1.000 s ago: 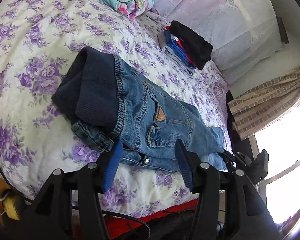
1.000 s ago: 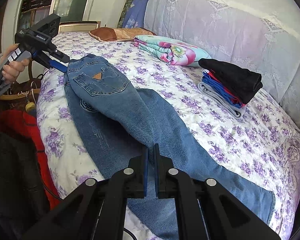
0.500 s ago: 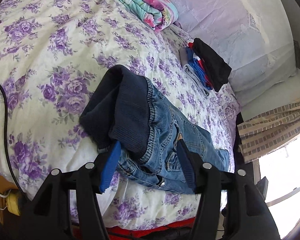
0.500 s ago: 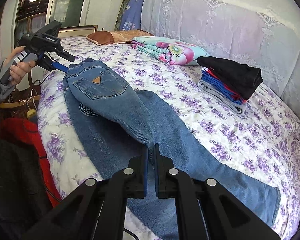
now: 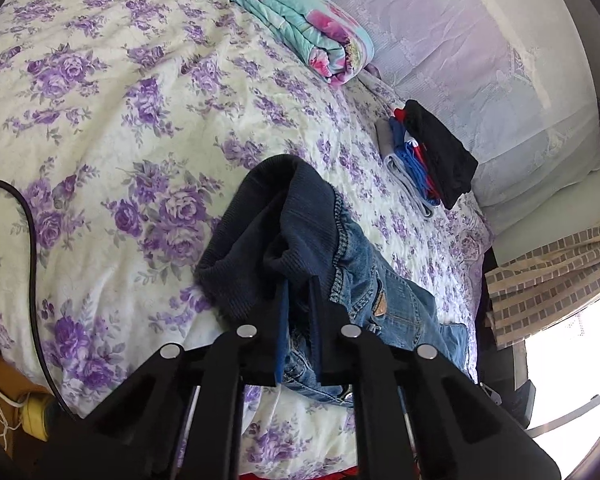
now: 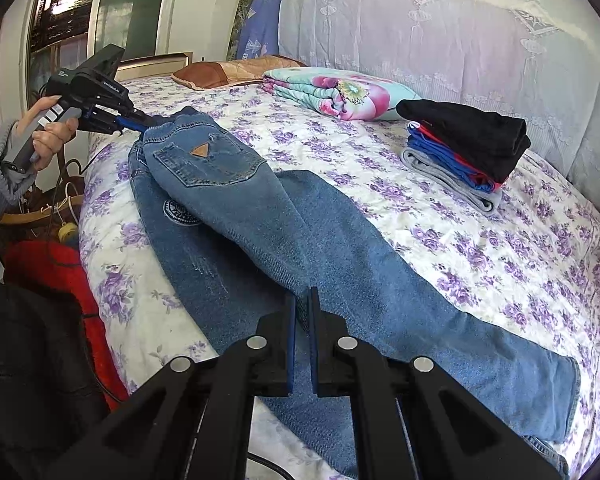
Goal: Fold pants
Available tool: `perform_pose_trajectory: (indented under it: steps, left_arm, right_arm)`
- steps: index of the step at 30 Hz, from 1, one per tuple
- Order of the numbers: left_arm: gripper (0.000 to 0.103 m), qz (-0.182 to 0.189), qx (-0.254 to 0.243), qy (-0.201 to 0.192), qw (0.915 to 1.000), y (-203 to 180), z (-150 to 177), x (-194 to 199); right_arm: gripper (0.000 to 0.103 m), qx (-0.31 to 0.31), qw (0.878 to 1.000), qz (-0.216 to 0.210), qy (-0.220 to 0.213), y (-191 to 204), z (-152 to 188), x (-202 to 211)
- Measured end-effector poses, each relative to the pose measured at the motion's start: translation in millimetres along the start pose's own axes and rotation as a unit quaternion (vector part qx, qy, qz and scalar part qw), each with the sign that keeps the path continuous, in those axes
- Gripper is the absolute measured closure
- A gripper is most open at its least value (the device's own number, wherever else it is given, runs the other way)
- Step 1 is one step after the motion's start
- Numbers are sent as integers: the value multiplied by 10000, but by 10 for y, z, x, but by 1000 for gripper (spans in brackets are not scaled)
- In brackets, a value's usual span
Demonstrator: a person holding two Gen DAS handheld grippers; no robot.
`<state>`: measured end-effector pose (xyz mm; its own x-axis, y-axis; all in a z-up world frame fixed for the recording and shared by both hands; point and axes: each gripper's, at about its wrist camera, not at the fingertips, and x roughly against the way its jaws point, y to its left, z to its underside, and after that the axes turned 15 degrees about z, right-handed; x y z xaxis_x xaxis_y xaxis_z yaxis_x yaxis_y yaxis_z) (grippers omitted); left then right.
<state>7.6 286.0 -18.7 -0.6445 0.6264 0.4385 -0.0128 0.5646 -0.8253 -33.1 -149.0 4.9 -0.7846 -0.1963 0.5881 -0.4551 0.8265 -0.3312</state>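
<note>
The jeans (image 6: 300,248) lie lengthwise on the floral bed (image 6: 480,248), one leg laid partly over the other, so the lengthwise fold looks roughly made but untidy. The left gripper (image 5: 298,300) has just been closing and now pinches the dark ribbed waistband (image 5: 292,232), lifting it off the bed. The right gripper (image 6: 301,308) is clamped narrow on denim at mid-leg. No crosswise fold is made yet. A stack of folded clothes (image 6: 464,152) sits well apart.

The blue denim pants' (image 6: 300,232) leg hem runs off the frame's bottom edge; the black ribbed waistband (image 5: 268,240) hides the left tongs' (image 5: 298,284) tips.
</note>
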Motion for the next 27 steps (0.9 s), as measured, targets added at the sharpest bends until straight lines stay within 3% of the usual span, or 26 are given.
perform_pose_trajectory:
  steps: [4, 6, 8, 11, 12, 13, 14, 15, 18, 20, 23, 27]
  left_arm:
    - [101, 22, -201, -164, 9997, -94, -26, 154]
    - [101, -196, -188, -112, 9996, -34, -11, 157]
    - [101, -646, -168, -186, 9976, 56, 35, 163]
    - [101, -548, -121, -189, 9982, 89, 92, 208]
    - [101, -487, -190, -220, 9984, 54, 97, 234]
    - [100, -443, -332, -282, 9981, -24, 106, 266]
    - [97, -402, -562, -355, 9970, -144, 124, 295]
    - [88, -337, -805, -378, 9955, -267, 149, 309]
    - [42, -137, -1386, -120, 9902, -597, 245, 169]
    - [40, -272, -1602, 47, 9867, -684, 304, -47]
    - [39, -952, -1654, 625, 9796, -493, 305, -501]
    - [42, -1153, -1831, 464, 9752, -453, 368, -582]
  right_arm:
    - [97, -46, 10000, 1, 18, 34, -16, 73]
    - [97, 7, 9999, -93, 92, 110, 34, 84]
    - [96, 23, 9995, -140, 282, 192, 136, 33]
    - [89, -76, 9986, -232, 465, 239, 252, -40]
    - [76, -99, 9985, -265, 465, 254, 265, -45]
    - [49, -142, 9984, -390, 394, 264, 274, -30]
    - [42, -217, 9982, -474, 298, 280, 277, 0]
    - [42, -220, 9984, -475, 225, 308, 283, 20]
    - [42, -287, 9986, -431, 82, 329, 275, 70]
    - [41, -573, 9975, -403, -15, 240, 260, 112]
    - [22, -1078, 9936, -180, -297, 58, 295, 283]
    - [18, -2082, 9767, 335, -394, -344, 486, 478]
